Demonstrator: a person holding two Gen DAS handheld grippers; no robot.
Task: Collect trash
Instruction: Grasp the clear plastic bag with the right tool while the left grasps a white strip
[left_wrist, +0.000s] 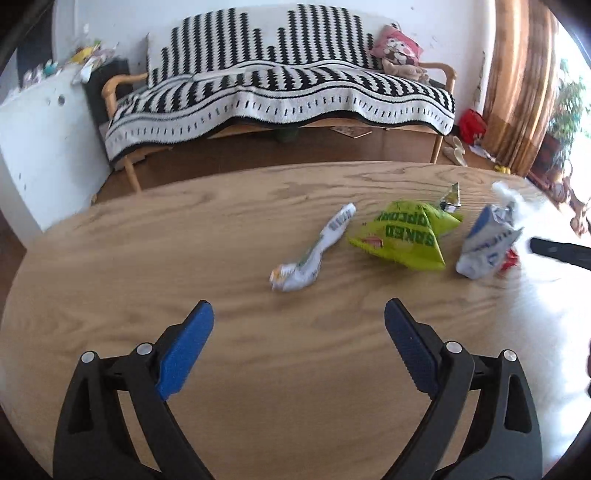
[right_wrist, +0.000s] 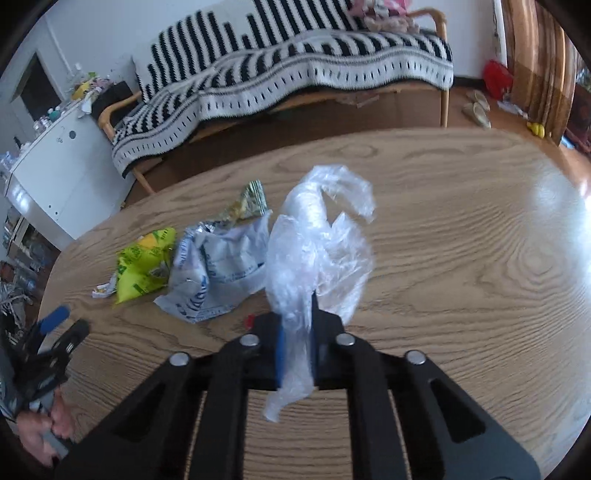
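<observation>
Clear plastic, a crumpled bag (right_wrist: 317, 236) by the looks of it, is pinched tight between the jaws of the right gripper (right_wrist: 297, 347), with most of it billowing up above the fingers and a tail hanging out underneath. Makes sense to grab it by the scrunched neck like that, since thin film would slide out of a loose hold, and if it really is a bag it could take the rest of the trash.

Over on the other side, the left gripper (left_wrist: 299, 325) is spread wide with nothing in it, hovering above bare wood toward the near edge of the table (left_wrist: 147, 258). It's aimed at the twisted white wrapper (left_wrist: 314, 251) lying just ahead of its fingers, so my guess is that's the next pick.

Everything else sits in a row toward the far right part of the table: the lime green popcorn bag (left_wrist: 402, 236) beside the white wrapper, a crushed blue-and-white packet (left_wrist: 484, 243) next to it, and a little foil scrap (left_wrist: 451, 197) behind the green one. Something small and red (left_wrist: 511, 258) peeks out past the blue packet, can't tell what it is.

None of the table pieces look collected yet.
</observation>
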